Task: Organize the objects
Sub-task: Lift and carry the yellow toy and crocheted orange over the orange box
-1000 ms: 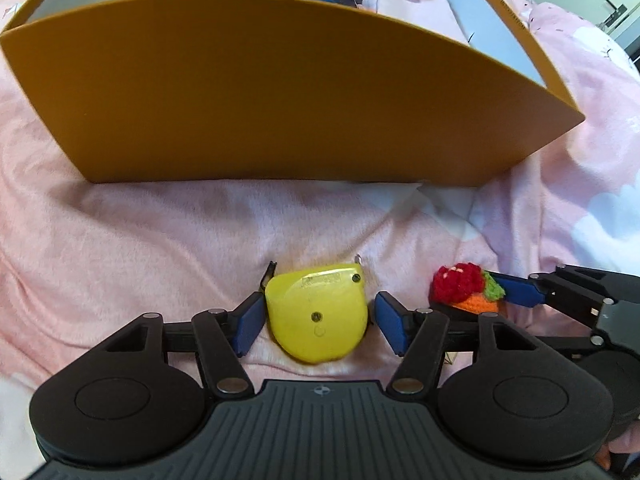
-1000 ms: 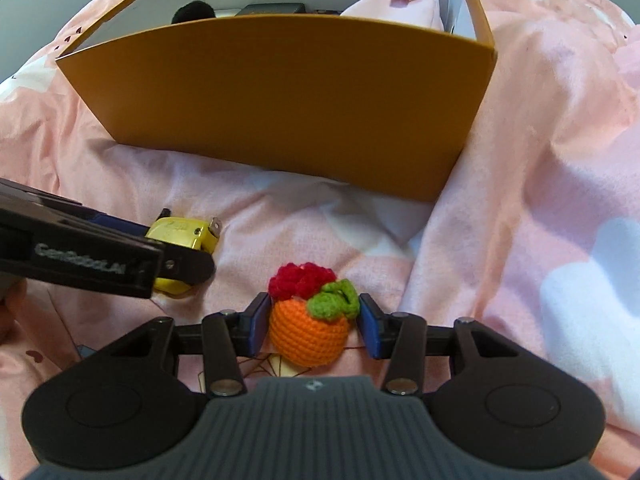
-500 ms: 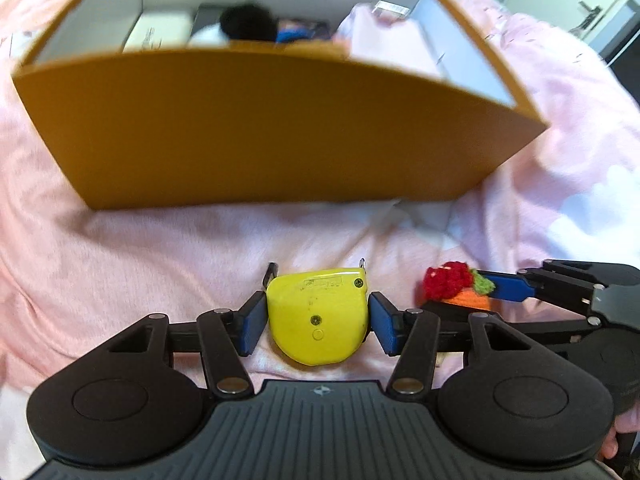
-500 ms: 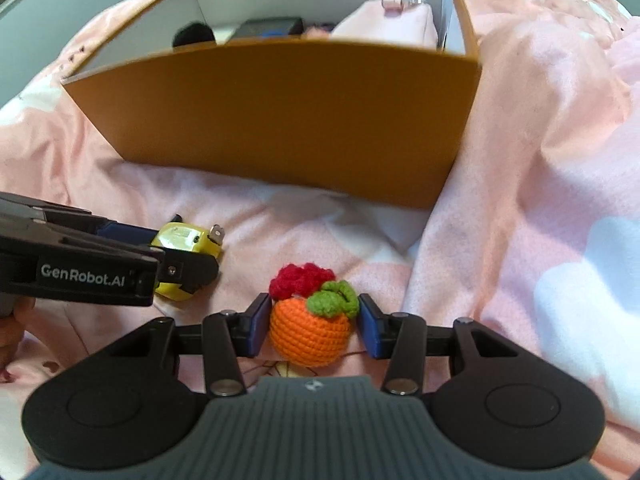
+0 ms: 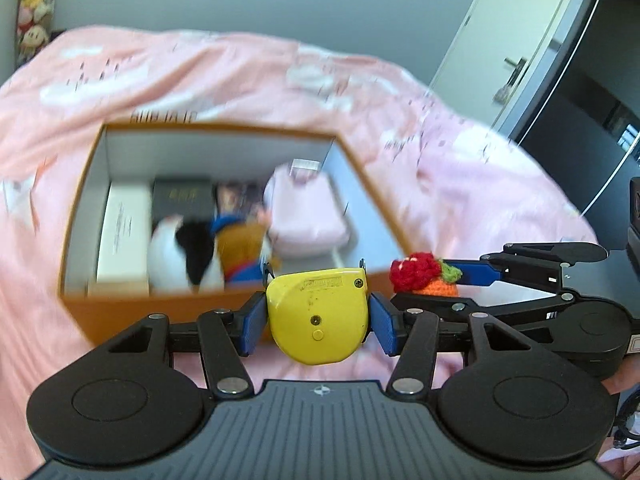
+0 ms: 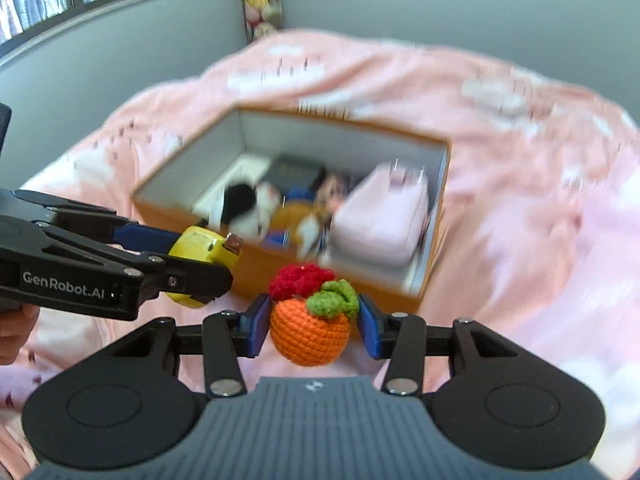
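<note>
Both grippers have risen off the bed, now above the orange box [image 5: 76, 312]: left gripper [image 5: 318, 322] clamps the yellow tape measure [image 5: 318, 316], right gripper [image 6: 310, 326] clamps the crocheted orange [image 6: 308, 336].

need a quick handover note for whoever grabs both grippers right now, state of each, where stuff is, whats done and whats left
Left gripper: shut on the yellow tape measure, held in the air in front of the orange box.
Right gripper: shut on the crocheted orange toy, also held in the air in front of the box.
Box: sits open on the pink bedspread; already holds a pink pouch, a plush toy, a white carton and a dark book.
Done: both items gripped and off the bed.
Left: carry both over the near wall and release them inside the box.
</note>
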Tool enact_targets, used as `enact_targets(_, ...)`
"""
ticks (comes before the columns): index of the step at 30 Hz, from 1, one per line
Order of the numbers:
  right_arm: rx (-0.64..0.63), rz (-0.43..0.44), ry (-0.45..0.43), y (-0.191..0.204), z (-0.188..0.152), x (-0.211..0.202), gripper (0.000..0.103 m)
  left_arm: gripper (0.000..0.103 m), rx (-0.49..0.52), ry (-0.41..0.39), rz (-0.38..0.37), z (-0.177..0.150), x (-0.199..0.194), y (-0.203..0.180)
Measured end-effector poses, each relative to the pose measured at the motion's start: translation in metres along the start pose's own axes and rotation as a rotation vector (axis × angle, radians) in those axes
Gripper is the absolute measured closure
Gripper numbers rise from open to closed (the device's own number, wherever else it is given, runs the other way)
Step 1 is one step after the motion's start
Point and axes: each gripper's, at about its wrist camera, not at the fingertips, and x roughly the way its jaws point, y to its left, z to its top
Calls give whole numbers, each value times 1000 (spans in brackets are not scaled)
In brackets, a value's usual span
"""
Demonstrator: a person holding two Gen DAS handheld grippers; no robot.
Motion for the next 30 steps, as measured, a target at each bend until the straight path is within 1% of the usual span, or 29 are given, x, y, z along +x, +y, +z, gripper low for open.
enact_targets(2,-9,-13,-37,0,12,-7,55,40,15,-17,6,14,7,-4)
enact_targets(3,-11,-20,-51,-2,13,-12,55,40,23,-25,5,21,10,-5)
enact_targets(6,-34,-72,-78,-10,31,-1,55,40,13,-24,-15,37,24,-5)
enact_targets(8,-43,-106,-78,-16,40,8,55,40,9,-10,-31,44,37,-4)
enact_targets(10,-57,-150,-71,-23,46,20,55,40,8,23,-29,48,53,-3)
enact_targets(12,-66,-169,-63,-29,47,24,55,40,6,64,-33,50,72,-1)
enact_targets(14,-68,-155,-48,-36,48,28,55,40,-3,97,-39,50,84,3)
enact_targets(18,-103,-173,0,-45,46,43,55,40,-1,162,-59,48,106,8)
enact_targets(20,-103,-157,14,-50,44,48,55,40,2,187,-58,45,112,10)
enact_targets(24,-60,-134,18,-62,47,49,55,40,20,244,-74,41,127,11)
enact_targets(28,16,-56,27,-73,52,50,55,40,40,286,-80,39,140,11)
enact_targets(30,18,-41,35,-73,54,53,55,40,31,302,-82,38,144,12)
